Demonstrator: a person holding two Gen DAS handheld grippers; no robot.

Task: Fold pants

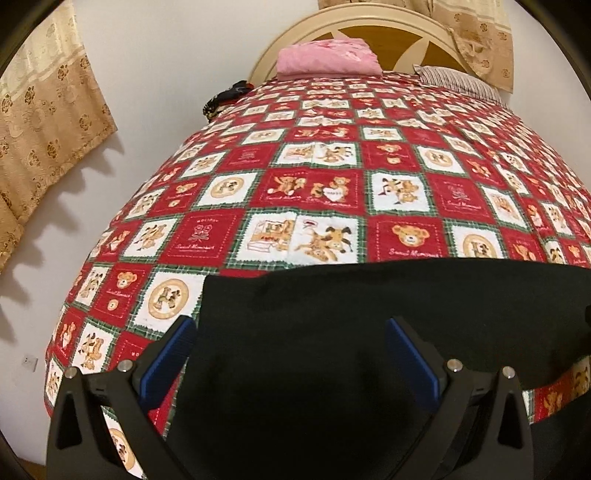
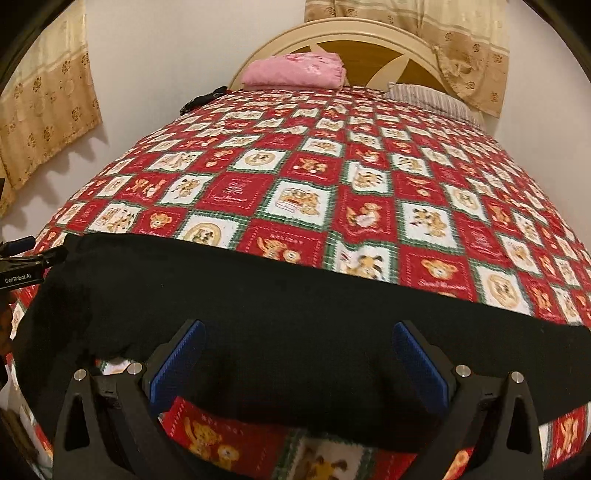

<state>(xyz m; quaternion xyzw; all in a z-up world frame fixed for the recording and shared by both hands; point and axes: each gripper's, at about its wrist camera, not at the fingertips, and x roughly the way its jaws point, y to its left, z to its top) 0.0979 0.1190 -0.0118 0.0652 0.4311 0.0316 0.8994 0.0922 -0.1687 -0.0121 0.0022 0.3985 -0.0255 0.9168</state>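
Observation:
Black pants (image 1: 369, 314) lie flat across the near part of the bed, and show in the right wrist view (image 2: 258, 302) as a wide dark band. My left gripper (image 1: 291, 347) is open, its blue pads (image 1: 413, 354) spread over the pants' left end, holding nothing. My right gripper (image 2: 299, 350) is open too, its blue pads (image 2: 417, 362) spread over the pants near their front edge. The left gripper also shows at the far left edge of the right wrist view (image 2: 22, 258).
The bed has a red, white and green teddy-bear quilt (image 1: 332, 184). A folded pink cloth (image 1: 328, 59) and a striped pillow (image 1: 458, 83) lie by the headboard (image 1: 391, 22). A dark item (image 1: 225, 98) sits at the far left bed edge. Curtains (image 1: 44, 122) hang on the wall.

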